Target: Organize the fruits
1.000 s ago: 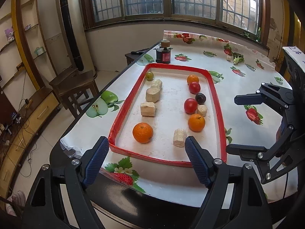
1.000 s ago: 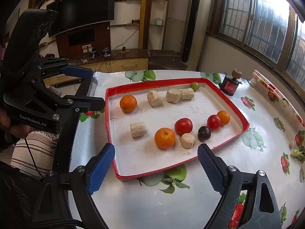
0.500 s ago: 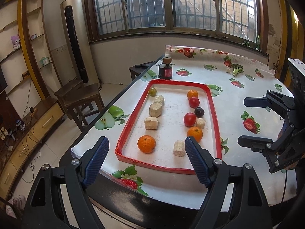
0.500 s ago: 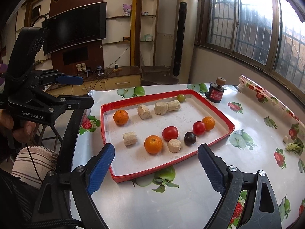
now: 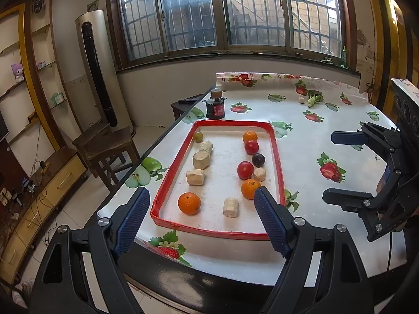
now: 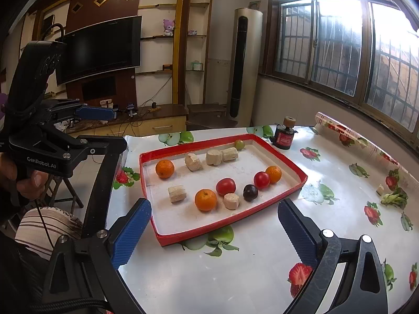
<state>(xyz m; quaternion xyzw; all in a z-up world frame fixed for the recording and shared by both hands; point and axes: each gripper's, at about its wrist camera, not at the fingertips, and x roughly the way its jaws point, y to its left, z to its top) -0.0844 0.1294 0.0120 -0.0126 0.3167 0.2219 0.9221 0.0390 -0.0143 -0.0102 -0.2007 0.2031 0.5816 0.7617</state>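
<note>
A red-rimmed tray lies on the fruit-print table. It holds three oranges, two red tomatoes, a dark plum, a small green fruit and several pale cut chunks. My left gripper hovers open before the tray's short near end, holding nothing. My right gripper hangs off the tray's long side. Its jaws are opening and nothing is between them.
A small black-and-red jar stands just beyond the tray's far end. A green vegetable scrap lies further out on the table. A wooden stool stands beside the table's edge. A person's hand grips the left tool.
Both grippers have drawn back and risen, so the tray looks smaller and further off in both views. The right jaws stand slightly wider. The fruit has not moved.
</note>
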